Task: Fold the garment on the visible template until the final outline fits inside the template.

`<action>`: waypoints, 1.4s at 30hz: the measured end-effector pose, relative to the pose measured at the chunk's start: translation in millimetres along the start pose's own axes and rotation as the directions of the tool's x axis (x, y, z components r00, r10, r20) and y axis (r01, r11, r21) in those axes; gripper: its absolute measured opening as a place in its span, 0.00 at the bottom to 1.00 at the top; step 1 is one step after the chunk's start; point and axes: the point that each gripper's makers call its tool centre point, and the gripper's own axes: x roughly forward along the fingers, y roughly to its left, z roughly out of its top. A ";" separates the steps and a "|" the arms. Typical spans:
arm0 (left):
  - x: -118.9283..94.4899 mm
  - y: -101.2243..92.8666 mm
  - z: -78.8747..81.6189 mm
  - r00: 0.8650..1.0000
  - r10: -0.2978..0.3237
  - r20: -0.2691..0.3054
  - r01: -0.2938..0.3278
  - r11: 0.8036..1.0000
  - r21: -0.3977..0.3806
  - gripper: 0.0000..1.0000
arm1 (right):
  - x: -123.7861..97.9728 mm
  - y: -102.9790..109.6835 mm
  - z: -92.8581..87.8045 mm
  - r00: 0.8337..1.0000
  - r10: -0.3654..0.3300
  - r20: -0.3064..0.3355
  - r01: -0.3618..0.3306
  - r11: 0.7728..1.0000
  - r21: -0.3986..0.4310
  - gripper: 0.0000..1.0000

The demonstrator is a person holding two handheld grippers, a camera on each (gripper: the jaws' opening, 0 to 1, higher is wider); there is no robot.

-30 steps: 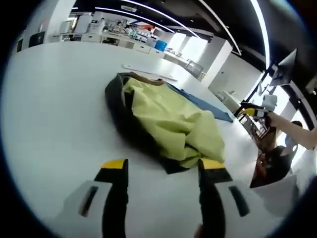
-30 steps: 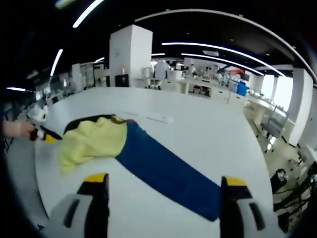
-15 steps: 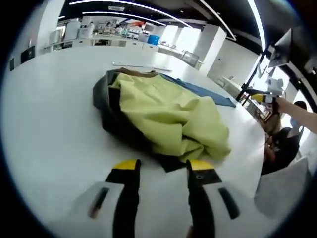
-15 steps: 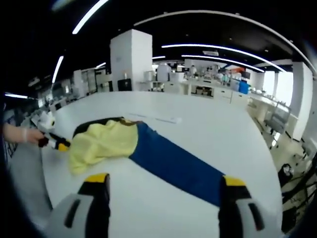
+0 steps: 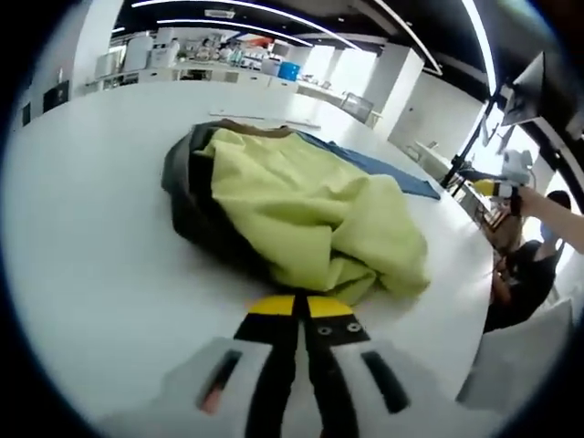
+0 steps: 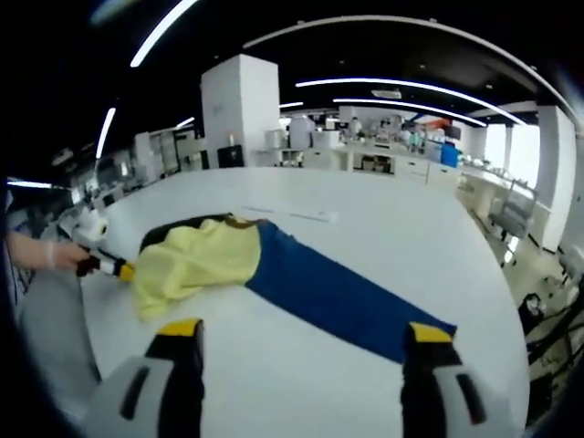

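One garment (image 5: 301, 214), yellow-green over dark lining, heaped on the white table (image 5: 82, 228); blue template (image 5: 383, 171) mostly hidden behind it. Left gripper (image 5: 300, 306): jaws together at the garment's near hem; a grip on cloth cannot be made out.

Right gripper view: right gripper (image 6: 301, 336) jaws wide apart, near the template (image 6: 347, 297); garment (image 6: 192, 265) covers the template's far end.

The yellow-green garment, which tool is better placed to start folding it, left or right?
Probably the left. The left tool sits shut at the near edge of the yellow-green garment, though whether it pinches cloth is unclear. The right tool is open and hangs over bare white table, nearer the blue template.
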 end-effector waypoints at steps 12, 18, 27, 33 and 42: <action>-9.6 -16.8 59.1 0.983 -0.111 0.145 0.117 0.993 -0.033 0.00 | 6.2 20.4 -0.8 0.999 0.042 0.001 -0.042 0.999 0.007 0.88; 0.6 -19.2 99.4 0.972 -0.142 0.187 0.143 0.990 0.007 0.00 | 5.8 20.8 -1.1 0.999 0.049 0.002 -0.049 0.999 0.008 0.88; 44.1 -19.2 120.5 0.974 -0.169 0.149 0.168 0.986 0.024 0.00 | -1.8 17.0 -10.3 0.999 0.036 -0.012 -0.036 0.999 0.017 0.87; 66.5 -26.5 103.9 0.982 -0.168 0.087 0.168 0.986 0.015 0.00 | -10.1 14.7 -16.2 1.000 0.019 -0.005 -0.018 0.999 0.047 0.87; 79.3 -21.2 85.5 0.989 -0.148 0.029 0.147 0.988 0.055 0.00 | -9.4 19.8 -18.5 1.000 0.024 0.001 -0.024 0.998 0.059 0.88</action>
